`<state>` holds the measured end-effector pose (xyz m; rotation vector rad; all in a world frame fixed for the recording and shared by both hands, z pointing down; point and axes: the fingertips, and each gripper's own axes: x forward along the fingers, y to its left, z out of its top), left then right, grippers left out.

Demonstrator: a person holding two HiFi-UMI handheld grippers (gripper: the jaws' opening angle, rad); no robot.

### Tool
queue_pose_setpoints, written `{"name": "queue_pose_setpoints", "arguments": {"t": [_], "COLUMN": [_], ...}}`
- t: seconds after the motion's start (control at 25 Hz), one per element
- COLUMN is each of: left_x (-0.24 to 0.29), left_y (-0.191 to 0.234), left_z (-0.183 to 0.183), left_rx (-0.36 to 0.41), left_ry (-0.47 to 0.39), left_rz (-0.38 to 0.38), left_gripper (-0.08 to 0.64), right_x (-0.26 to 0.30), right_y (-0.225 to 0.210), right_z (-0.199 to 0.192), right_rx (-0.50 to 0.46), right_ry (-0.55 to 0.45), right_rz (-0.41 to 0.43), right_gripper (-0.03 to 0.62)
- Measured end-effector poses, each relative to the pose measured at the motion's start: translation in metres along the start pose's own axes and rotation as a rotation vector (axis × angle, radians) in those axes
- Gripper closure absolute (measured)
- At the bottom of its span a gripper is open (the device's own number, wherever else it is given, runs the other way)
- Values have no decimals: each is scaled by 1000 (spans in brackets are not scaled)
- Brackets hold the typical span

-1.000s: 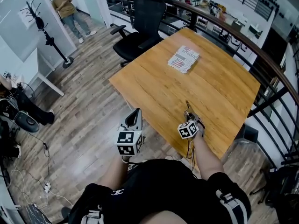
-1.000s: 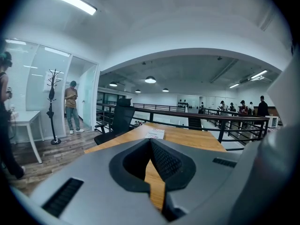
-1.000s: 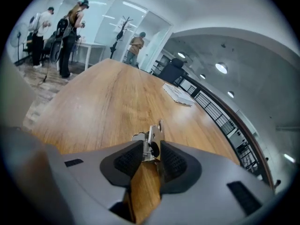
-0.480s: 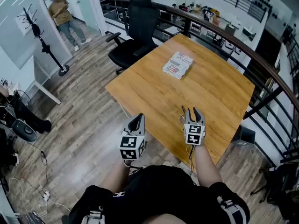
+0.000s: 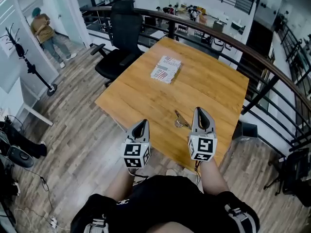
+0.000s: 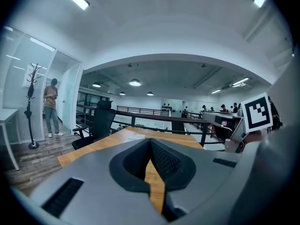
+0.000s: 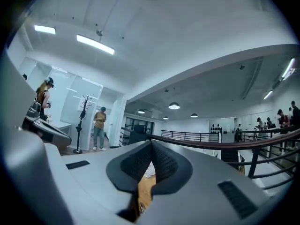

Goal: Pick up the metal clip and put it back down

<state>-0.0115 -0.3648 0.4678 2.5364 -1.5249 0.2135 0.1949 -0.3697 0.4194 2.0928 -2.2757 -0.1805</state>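
The metal clip point(image 5: 181, 121) lies on the wooden table point(image 5: 204, 89) near its front edge, free of both grippers. My right gripper point(image 5: 200, 111) is raised just right of the clip and nearer to me, shut with nothing between its pads. In the right gripper view its pads point(image 7: 159, 161) meet at the tip. My left gripper point(image 5: 142, 124) hovers off the table's front-left edge, shut and empty. The left gripper view shows its pads point(image 6: 161, 159) pressed together, with the table point(image 6: 117, 139) beyond.
A printed packet point(image 5: 165, 69) lies at the table's far side. A black office chair point(image 5: 119, 38) stands at the far left corner. A railing point(image 5: 262, 67) runs behind and to the right. A person point(image 5: 44, 30) and a coat stand point(image 5: 22, 55) are far left.
My right gripper was down at the clip, then opened and drew back. Now it is raised and shut, and the clip rests on the table. The left gripper stays off the table edge.
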Motion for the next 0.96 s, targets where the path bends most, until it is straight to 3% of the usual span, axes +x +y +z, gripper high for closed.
{"name": "queue_pose_setpoints", "arguments": {"t": [0.2,0.48,0.96], "left_x": [6,1,-6], "left_y": [-9,-16,-14], "left_z": [6,14,19], "left_rx": [12,34,42], "left_ry": [-13,-21,-23], "left_rz": [-39,-78,-95], "left_gripper": [548,548,548], "right_x": [-13,-22,-30], "right_y": [-6,-2,13], "right_z": [1,3,2], "right_rx": [39,1,4], "right_ry": [-3,5,15], "right_rz": [-39,-68,-54], "right_gripper": [579,578,578]}}
